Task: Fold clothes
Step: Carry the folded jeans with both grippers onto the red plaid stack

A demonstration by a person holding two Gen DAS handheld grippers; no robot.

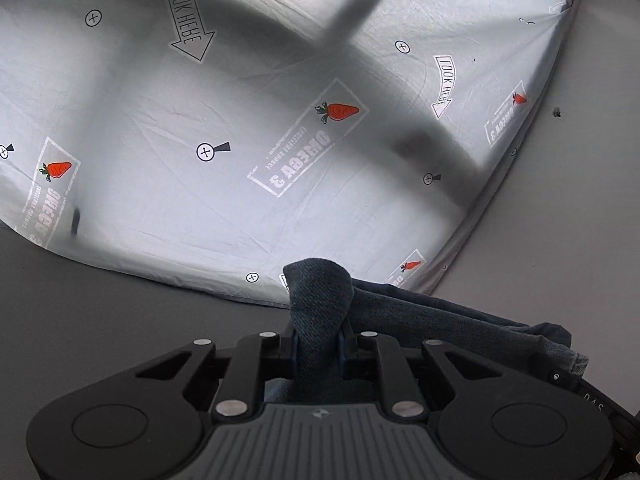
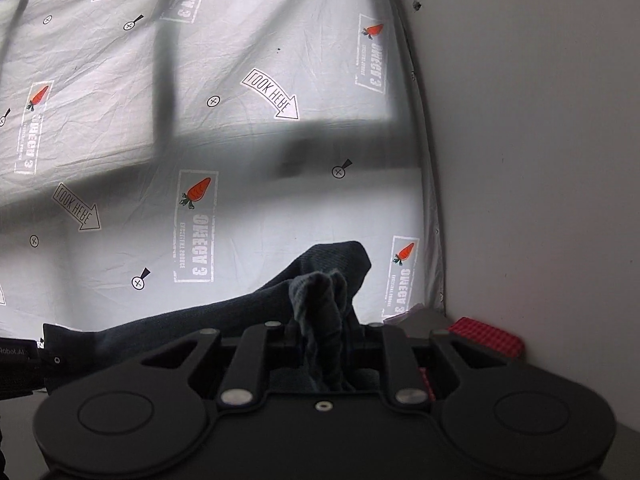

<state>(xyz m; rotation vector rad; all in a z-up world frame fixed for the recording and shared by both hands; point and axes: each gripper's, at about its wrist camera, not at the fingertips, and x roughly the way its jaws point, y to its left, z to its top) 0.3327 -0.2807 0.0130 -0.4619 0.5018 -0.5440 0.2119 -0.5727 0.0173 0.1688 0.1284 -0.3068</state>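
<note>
Backdrop: a printed curtain [image 1: 280, 140] fills both views, a grey wall [image 2: 540, 160] to its right.
Left gripper [image 1: 320, 340]: I see it clamped on a bunched fold of denim [image 1: 320, 300].
Right gripper [image 2: 324, 340]: pinched on another bunch of the same denim, which spans between the two.
Risk: I judge both bites shallow; a tug apart could slip a corner free.
Hidden: the garment's hanging part, its type, any table; a red item [image 2: 488, 336] is cut off.
</note>
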